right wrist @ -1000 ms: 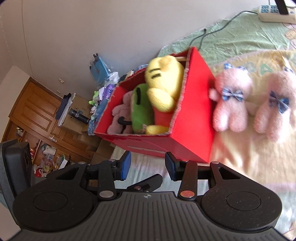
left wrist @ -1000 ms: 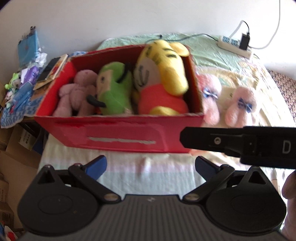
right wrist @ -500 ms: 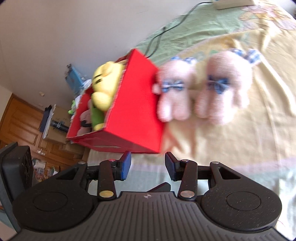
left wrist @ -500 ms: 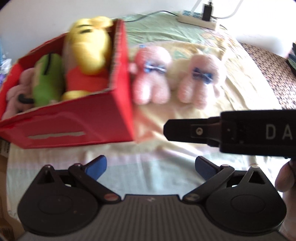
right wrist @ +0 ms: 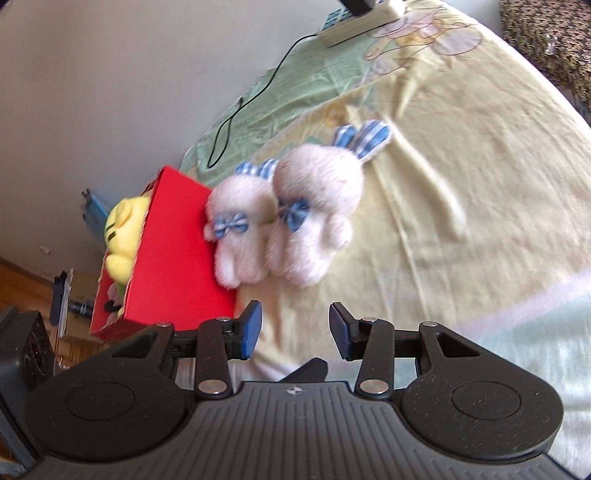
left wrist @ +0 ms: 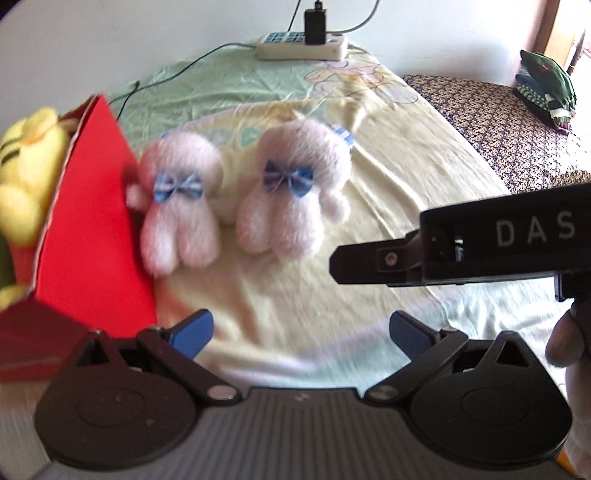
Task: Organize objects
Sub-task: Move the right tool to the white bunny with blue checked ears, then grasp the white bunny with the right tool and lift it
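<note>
On yellow bedsheet (left wrist: 388, 192) (rumpled) | white wall (left wrist: 147, 33) behind | both grippers' fingers spread

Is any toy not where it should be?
Yes. Two fluffy pink plush bunnies with blue bows lie on the yellow bedsheet outside the red cardboard box, while the yellow plush toy sits inside it.

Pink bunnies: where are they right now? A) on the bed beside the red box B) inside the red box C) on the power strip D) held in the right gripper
A: both pink bunnies lie on the bed just outside the red box, and the right gripper is open and empty.
</note>
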A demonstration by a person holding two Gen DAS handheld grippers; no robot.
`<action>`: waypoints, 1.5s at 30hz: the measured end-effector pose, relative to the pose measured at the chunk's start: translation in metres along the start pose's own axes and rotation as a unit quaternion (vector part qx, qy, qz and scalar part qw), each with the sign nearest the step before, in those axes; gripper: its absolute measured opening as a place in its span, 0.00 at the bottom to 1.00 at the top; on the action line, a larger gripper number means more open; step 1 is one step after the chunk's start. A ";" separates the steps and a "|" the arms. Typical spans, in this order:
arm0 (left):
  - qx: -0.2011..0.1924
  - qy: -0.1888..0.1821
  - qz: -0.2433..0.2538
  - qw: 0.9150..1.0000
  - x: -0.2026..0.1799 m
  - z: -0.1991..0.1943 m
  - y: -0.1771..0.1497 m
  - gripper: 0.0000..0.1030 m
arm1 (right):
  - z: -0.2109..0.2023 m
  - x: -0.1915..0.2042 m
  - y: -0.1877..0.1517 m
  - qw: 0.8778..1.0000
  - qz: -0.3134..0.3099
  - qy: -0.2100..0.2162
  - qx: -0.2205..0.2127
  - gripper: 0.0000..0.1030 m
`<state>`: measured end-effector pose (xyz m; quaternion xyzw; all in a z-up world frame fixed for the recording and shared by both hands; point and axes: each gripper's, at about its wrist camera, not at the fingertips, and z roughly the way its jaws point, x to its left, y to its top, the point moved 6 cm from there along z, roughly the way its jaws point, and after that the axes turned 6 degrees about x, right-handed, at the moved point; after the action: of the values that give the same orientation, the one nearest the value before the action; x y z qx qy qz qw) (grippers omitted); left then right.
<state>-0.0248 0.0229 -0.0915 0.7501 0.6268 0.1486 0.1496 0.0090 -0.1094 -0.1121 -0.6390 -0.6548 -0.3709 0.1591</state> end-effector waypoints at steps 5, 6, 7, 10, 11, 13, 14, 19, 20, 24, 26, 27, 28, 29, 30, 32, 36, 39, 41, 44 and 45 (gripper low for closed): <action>-0.023 0.003 0.036 0.999 0.000 0.010 0.015 0.98 | 0.002 -0.021 0.015 0.999 0.029 -0.011 -0.017 0.44; -0.027 0.002 0.043 0.999 0.001 0.013 0.019 0.98 | 0.003 -0.024 0.018 0.999 0.034 -0.014 -0.020 0.43; -0.031 0.000 0.048 0.998 0.001 0.015 0.022 0.98 | 0.003 -0.025 0.021 0.999 0.038 -0.016 -0.024 0.43; -0.038 -0.007 0.062 0.997 0.004 0.021 0.032 0.98 | 0.007 -0.027 0.031 0.999 0.041 -0.011 -0.030 0.43; -0.040 -0.011 0.065 0.997 0.005 0.023 0.036 0.98 | 0.009 -0.027 0.035 0.999 0.041 -0.009 -0.031 0.43; -0.041 -0.024 0.071 0.996 0.008 0.027 0.042 0.96 | 0.016 -0.027 0.043 0.998 0.046 -0.002 -0.030 0.43; -0.041 -0.032 0.072 0.996 0.009 0.029 0.045 0.95 | 0.019 -0.028 0.046 0.998 0.050 0.003 -0.030 0.43; -0.040 -0.067 0.075 0.994 0.011 0.039 0.058 0.92 | 0.032 -0.024 0.060 0.998 0.049 0.002 -0.028 0.44; -0.038 -0.072 0.073 0.994 0.011 0.042 0.061 0.92 | 0.035 -0.024 0.062 0.998 0.049 0.003 -0.026 0.44; -0.031 -0.085 0.066 0.994 0.016 0.053 0.070 0.91 | 0.045 -0.020 0.067 0.999 0.043 0.006 -0.016 0.44; -0.025 -0.089 0.062 0.994 0.019 0.059 0.074 0.91 | 0.050 -0.019 0.069 0.999 0.045 0.016 -0.010 0.45; -0.022 -0.091 0.059 0.994 0.021 0.062 0.076 0.90 | 0.052 -0.018 0.070 0.999 0.048 0.021 -0.007 0.46; -0.018 -0.093 0.055 0.994 0.024 0.065 0.077 0.89 | 0.055 -0.017 0.071 0.998 0.050 0.025 -0.005 0.48; -0.012 -0.096 0.050 0.994 0.026 0.069 0.078 0.89 | 0.057 -0.016 0.073 0.998 0.050 0.027 -0.005 0.50; -0.009 -0.100 0.045 0.994 0.028 0.071 0.080 0.87 | 0.059 -0.016 0.074 0.998 0.050 0.027 -0.004 0.51; -0.008 -0.104 0.043 0.994 0.029 0.073 0.082 0.85 | 0.063 -0.015 0.077 0.998 0.055 0.035 -0.003 0.51; -0.009 -0.101 0.045 0.994 0.029 0.075 0.085 0.82 | 0.066 -0.013 0.078 0.997 0.059 0.043 -0.003 0.49; -0.009 -0.106 0.045 0.993 0.029 0.073 0.084 0.80 | 0.064 -0.012 0.078 0.997 0.059 0.042 -0.003 0.45; -0.009 -0.109 0.045 0.993 0.028 0.070 0.083 0.79 | 0.060 -0.010 0.076 0.998 0.053 0.039 -0.006 0.44; -0.009 -0.116 0.046 0.992 0.023 0.064 0.079 0.78 | 0.052 -0.009 0.072 0.998 0.046 0.033 -0.009 0.43; -0.009 -0.117 0.046 0.992 0.021 0.062 0.077 0.78 | 0.050 -0.009 0.069 0.998 0.044 0.032 -0.008 0.43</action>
<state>0.0731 0.0285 -0.1160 0.7892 0.5682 0.0721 0.2214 0.0891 -0.0875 -0.1321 -0.6565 -0.6175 -0.3888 0.1913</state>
